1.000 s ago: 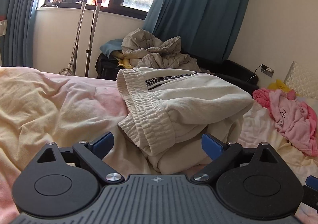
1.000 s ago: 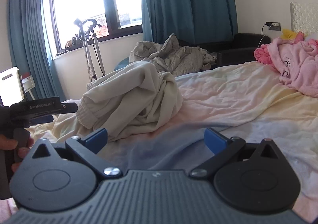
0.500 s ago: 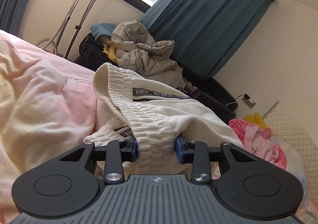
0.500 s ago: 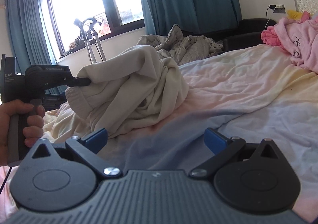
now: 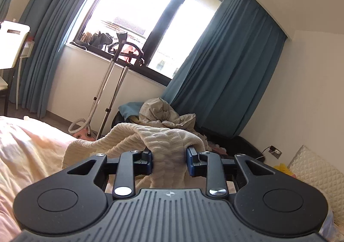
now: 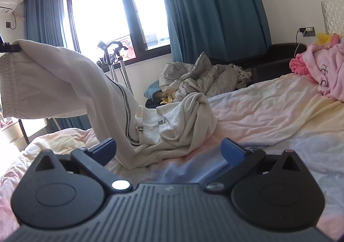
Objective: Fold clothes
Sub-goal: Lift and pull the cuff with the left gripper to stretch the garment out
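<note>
My left gripper (image 5: 169,161) is shut on the ribbed waistband of cream sweatpants (image 5: 167,145) and holds it up in the air. In the right wrist view the sweatpants (image 6: 71,85) hang from that gripper's tip (image 6: 10,48) at the far left, and their lower part lies crumpled on the bed (image 6: 268,117). My right gripper (image 6: 168,149) is open and empty, low over the bed just in front of the crumpled cloth.
A pink garment (image 6: 322,74) lies at the bed's far right. A grey quilted jacket (image 6: 200,78) is piled on a dark sofa (image 6: 277,55) beyond the bed. A garment steamer stand (image 5: 107,91) is by the window. A quilted pillow (image 5: 316,173) sits at right.
My left gripper closed on the waistband and lifted it high, stretching the sweatpants up off the bed. My right gripper stayed open and moved slightly closer to the cloth.
</note>
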A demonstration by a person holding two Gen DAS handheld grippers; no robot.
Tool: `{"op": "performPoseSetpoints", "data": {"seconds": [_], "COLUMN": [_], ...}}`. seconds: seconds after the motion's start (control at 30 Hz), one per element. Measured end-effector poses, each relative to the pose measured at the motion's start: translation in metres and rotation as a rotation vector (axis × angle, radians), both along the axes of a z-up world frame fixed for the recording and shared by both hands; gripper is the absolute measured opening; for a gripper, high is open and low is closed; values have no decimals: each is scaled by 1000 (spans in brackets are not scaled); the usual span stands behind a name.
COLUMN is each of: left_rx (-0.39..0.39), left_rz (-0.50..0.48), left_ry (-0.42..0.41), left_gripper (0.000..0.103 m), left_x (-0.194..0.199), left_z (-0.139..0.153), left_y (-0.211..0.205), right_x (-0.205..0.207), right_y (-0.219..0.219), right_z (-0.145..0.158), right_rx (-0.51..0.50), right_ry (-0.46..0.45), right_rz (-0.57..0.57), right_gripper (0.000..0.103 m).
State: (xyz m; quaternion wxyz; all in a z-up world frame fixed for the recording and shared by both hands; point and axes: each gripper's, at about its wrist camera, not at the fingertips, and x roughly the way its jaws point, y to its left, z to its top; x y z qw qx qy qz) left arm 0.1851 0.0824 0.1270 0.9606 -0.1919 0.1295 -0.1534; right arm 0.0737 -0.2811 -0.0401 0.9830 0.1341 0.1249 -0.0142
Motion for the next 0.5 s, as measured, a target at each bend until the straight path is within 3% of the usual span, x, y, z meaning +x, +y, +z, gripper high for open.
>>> {"op": "performPoseSetpoints", "data": {"seconds": [0.1, 0.2, 0.3, 0.4, 0.5], "left_rx": [100, 152, 129, 49, 7], "left_rz": [84, 135, 173, 220, 251], "left_ry": [20, 95, 159, 229, 255], "left_gripper": [32, 32, 32, 33, 35], "left_x": [-16, -22, -25, -24, -29], "left_z": [11, -10, -52, -100, -133], "left_y": [35, 75, 105, 133, 152], "right_x": [-8, -12, -13, -9, -3], "right_y": [5, 10, 14, 17, 21], "right_z": [7, 11, 10, 6, 1], "right_rx": [-9, -19, -19, -15, -13], "right_ry": [-12, -18, -9, 9, 17], "right_rz": [13, 21, 35, 48, 61], "right_gripper": [103, 103, 103, 103, 103]}}
